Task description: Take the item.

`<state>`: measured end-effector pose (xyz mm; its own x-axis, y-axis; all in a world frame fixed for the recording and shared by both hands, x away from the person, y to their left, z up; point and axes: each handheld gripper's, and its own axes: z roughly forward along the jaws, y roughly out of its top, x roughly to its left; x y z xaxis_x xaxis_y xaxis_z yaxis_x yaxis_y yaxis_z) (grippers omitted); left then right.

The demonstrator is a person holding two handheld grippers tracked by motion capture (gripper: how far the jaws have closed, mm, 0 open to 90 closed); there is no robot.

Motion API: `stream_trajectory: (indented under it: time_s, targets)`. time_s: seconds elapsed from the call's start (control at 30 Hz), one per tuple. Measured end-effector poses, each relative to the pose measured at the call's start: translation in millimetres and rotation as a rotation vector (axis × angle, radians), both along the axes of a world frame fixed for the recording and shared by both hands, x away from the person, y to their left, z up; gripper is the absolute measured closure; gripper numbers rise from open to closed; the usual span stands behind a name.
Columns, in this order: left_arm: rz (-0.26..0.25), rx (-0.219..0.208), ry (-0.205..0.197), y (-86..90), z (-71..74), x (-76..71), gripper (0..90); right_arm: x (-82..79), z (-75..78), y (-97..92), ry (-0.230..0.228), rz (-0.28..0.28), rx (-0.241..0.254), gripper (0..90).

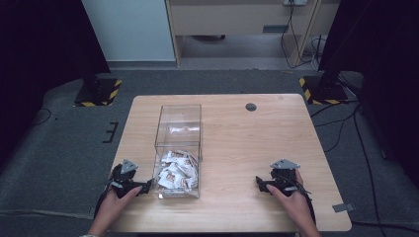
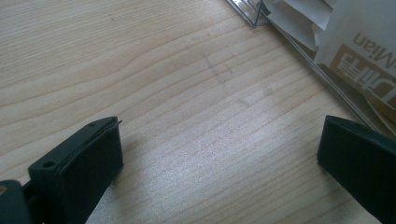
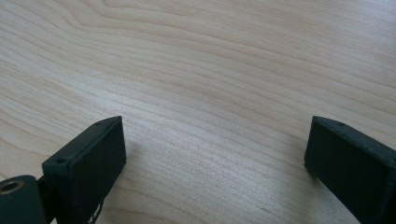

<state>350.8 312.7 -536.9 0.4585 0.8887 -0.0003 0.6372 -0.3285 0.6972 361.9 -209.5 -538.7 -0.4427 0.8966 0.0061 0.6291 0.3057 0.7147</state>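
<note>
- Dim room, grey carpet floor (image 1: 59, 158), light cabinet (image 1: 237, 19) at the back, black stands with yellow-black striped bases at both far corners.
- Light wood surface (image 1: 247, 143) in the middle, round dark grommet (image 1: 251, 106) near its far edge.
- Clear box (image 1: 179, 129), tall and see-through, stands left of centre on the surface, long side running away from the person.
- White sachets (image 1: 175, 173) with tan-brown print piled in the near end of the clear box; one white piece lies farther back inside.
- Left tongs (image 1: 143, 186) rest on the surface at the near left, just beside the near left corner of the clear box, a hand on them; not touching the box as far as the high view tells.
- Left gripper view: jaws spread wide, bare wood between them, nothing pinched; the box wall and sachets show at upper right.
- Right tongs (image 1: 261, 183) rest on the surface at the near right, well apart from the clear box, a hand on them.
- Right gripper view: jaws spread wide over bare wood, nothing between them.
</note>
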Motion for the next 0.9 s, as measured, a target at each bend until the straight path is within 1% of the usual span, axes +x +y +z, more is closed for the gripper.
stream_trajectory:
  time_s: [0.3,0.37,0.43,0.5,0.53,0.6,0.63,0.67,0.7,0.77,0.83,0.9]
  targets:
    - [0.000,0.000,0.000,0.0,0.0,0.0,0.0,-0.2,0.1,0.0,0.001,0.001,0.001,5.9]
    - [0.000,0.000,0.000,0.0,0.0,0.0,0.0,-0.9,0.3,0.1,0.003,0.003,0.013,6.1]
    - [0.000,0.000,0.000,0.0,0.0,0.0,0.0,-0.9,1.3,0.6,0.011,0.007,0.025,7.0]
    - [0.000,0.000,0.000,0.0,0.0,0.0,0.0,-0.6,4.0,2.5,0.026,0.019,0.027,8.2]
    - [0.000,0.000,0.000,0.0,0.0,0.0,0.0,-0.6,4.0,2.5,0.026,0.019,0.027,8.2]
    - [0.000,0.000,0.000,0.0,0.0,0.0,0.0,-0.2,8.1,5.8,0.024,0.034,0.028,9.9]
    - [0.000,0.000,0.000,0.0,0.0,0.0,0.0,0.3,13.6,9.1,0.017,0.048,0.024,11.6]
    - [0.000,0.000,0.000,0.0,0.0,0.0,0.0,0.3,13.6,9.1,0.017,0.048,0.024,11.6]
    - [0.000,0.000,0.000,0.0,0.0,0.0,0.0,0.4,20.2,12.3,0.008,0.062,0.027,13.4]
    - [0.000,0.000,0.000,0.0,0.0,0.0,0.0,0.6,22.7,13.2,0.004,0.067,0.029,13.7]
    - [0.000,0.000,0.000,0.0,0.0,0.0,0.0,1.7,32.0,17.8,-0.010,0.079,0.039,16.1]
    - [0.000,0.000,0.000,0.0,0.0,0.0,0.0,2.9,36.3,20.8,-0.017,0.095,0.031,17.7]
